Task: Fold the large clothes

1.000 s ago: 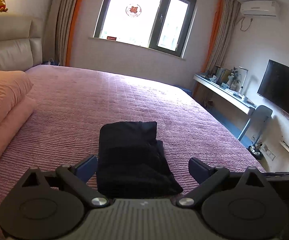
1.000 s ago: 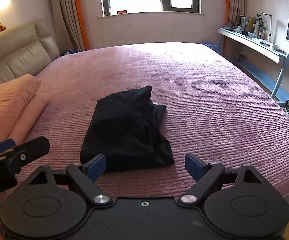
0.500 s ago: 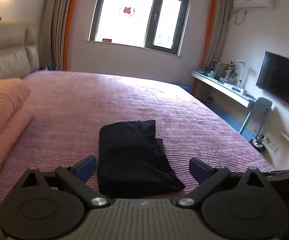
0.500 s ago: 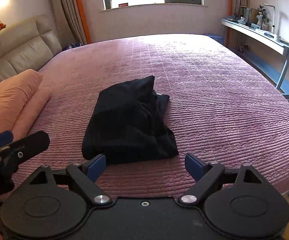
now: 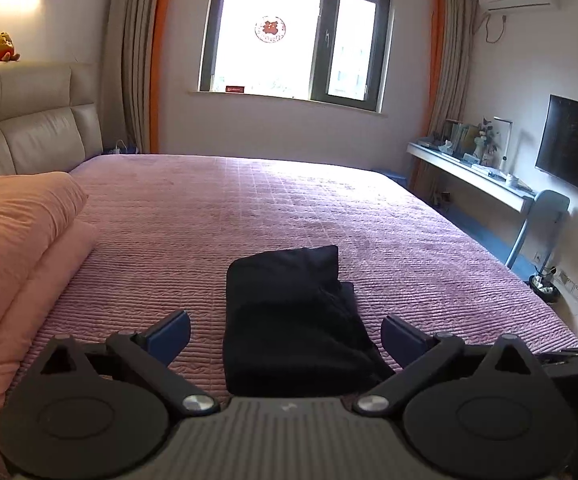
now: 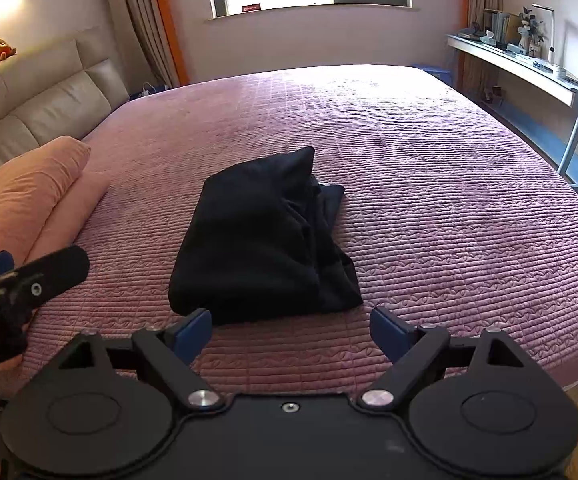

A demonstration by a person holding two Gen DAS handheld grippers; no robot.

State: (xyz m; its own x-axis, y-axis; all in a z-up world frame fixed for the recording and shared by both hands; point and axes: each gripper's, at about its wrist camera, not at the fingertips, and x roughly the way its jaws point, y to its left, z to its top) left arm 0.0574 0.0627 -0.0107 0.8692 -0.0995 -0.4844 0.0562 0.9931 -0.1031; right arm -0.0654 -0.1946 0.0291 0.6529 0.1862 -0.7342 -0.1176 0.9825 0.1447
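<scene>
Left wrist view has our left gripper [image 5: 285, 332] at the bottom of the frame with its blue-padded fingers [image 5: 169, 330] spread wide and nothing between them. Just above the gap, in the lower centre, lies the black folded garment [image 5: 293, 320] — a compact bundle resting on the mauve quilted bedspread [image 5: 249, 208], its far edge peaked at the right and a looser layer sticking out along its right side. We are not touching it; both pads sit apart from the cloth, one on either side in the picture.

Right wrist view shows our right gripper [image 6: 291, 330] likewise released, fingers [image 6: 391, 330] splayed and empty. From here the garment [image 6: 261, 236] sits mid-frame, a little left of centre, with creased folds down its right flank and its near edge just above the left pad. At the left edge of this frame part of our left gripper [image 6: 21, 284] pokes in over the bedspread [image 6: 429, 160], clear of the garment.

A salmon-pink pillow [image 5: 13, 248] fills the left side of the left wrist frame, with the beige padded headboard [image 5: 29, 128] above it — a small plush toy [image 5: 1, 46] perches on its top ledge. The window [image 5: 293, 40] is at upper centre, and the wall-mounted television [image 5: 575, 146] at the right edge.
</scene>
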